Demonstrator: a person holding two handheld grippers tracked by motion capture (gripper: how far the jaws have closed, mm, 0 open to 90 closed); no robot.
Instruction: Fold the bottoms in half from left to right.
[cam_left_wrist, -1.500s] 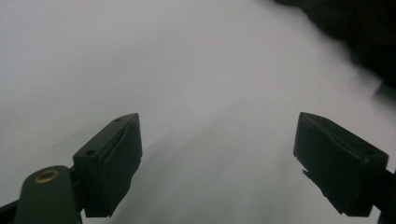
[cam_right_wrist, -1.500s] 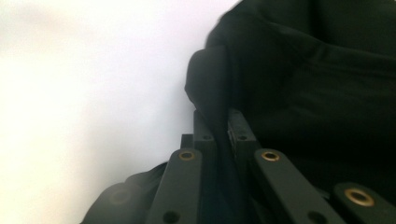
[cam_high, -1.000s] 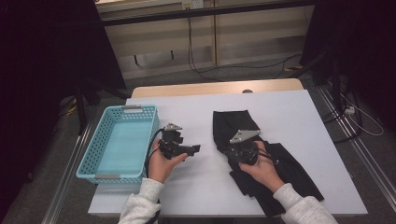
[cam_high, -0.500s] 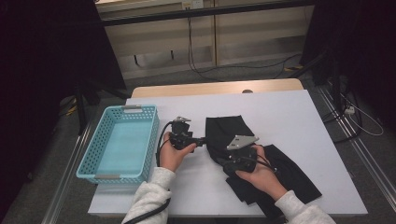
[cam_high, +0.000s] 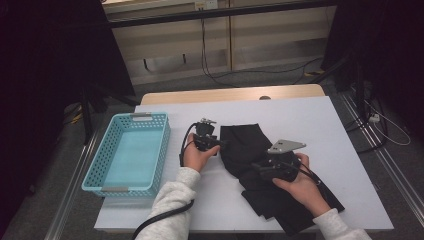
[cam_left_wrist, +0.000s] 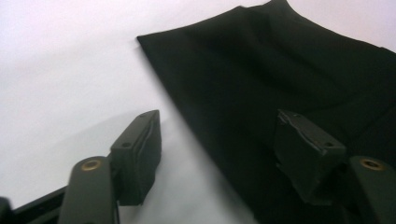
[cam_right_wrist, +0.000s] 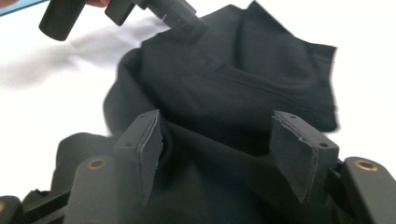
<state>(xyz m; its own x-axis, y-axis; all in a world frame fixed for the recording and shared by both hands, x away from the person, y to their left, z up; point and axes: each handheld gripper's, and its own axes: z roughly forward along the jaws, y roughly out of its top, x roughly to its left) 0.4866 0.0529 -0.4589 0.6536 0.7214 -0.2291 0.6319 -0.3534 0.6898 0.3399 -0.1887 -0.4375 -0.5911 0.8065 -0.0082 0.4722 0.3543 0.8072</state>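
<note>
A black garment lies crumpled on the white table, from the middle toward the front right corner. My left gripper is at the garment's left edge. In the left gripper view its jaws stand apart and have just been closing, one over bare table and one over the black cloth, whose edge runs between them unpinched. My right gripper hovers over the garment's middle. Its jaws have just been opening and stand wide above the cloth, holding nothing.
A teal plastic basket stands empty on the table's left side. The left gripper shows at the top left of the right gripper view. Dark curtains, cables and floor rails surround the table.
My left hand has moved right, from near the basket to the garment's left edge. My right hand has let go of the cloth and shifted; the garment's upper part now lies bunched toward the left.
</note>
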